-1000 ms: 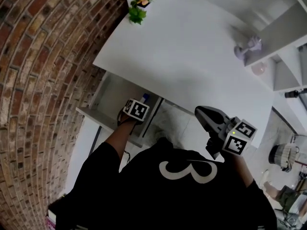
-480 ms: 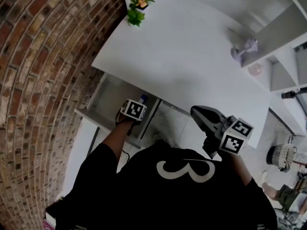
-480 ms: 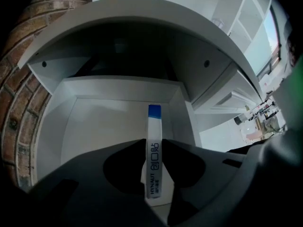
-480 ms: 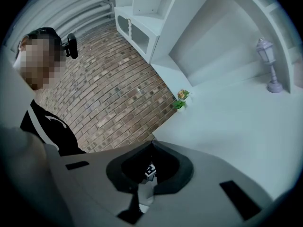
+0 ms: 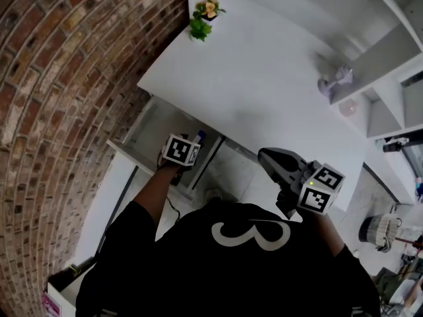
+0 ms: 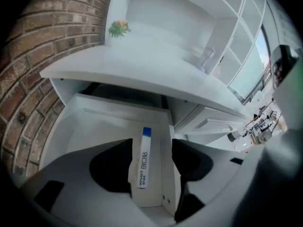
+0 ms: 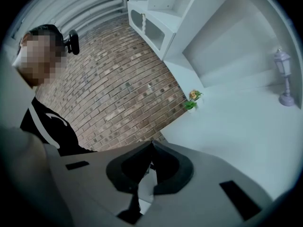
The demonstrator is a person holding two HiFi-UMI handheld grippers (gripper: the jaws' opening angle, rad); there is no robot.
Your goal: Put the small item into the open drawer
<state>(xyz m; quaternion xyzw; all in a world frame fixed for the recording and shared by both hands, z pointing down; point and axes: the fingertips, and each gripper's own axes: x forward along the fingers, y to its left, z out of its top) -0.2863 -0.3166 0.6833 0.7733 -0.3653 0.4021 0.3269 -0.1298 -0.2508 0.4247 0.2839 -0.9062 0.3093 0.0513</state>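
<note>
The small item (image 6: pixel 144 157), a slim white box with a blue end, lies lengthwise inside the open white drawer (image 6: pixel 102 126) under the desk. My left gripper (image 6: pixel 151 144) hangs over it with its jaws opening wide. The box lies between them close to the left jaw, and the right jaw stands well apart from it. In the head view only this gripper's marker cube (image 5: pixel 182 150) shows above the drawer (image 5: pixel 149 124), with the blue end (image 5: pixel 200 136) peeping out beside it. My right gripper (image 5: pixel 269 160) is held in the air right of the drawer, shut and empty (image 7: pixel 151 144).
The white desk top (image 5: pixel 264 78) overhangs the drawer's back. On it stand a small flower pot (image 5: pixel 206 17) at the far left corner and a lilac lamp figure (image 5: pixel 334 79) at the right. A brick wall (image 5: pixel 59 78) bounds the left side. White shelves (image 5: pixel 390 51) rise at the right.
The head view has shifted a little. The left gripper's cube stays over the drawer and the right gripper hangs in nearly the same spot.
</note>
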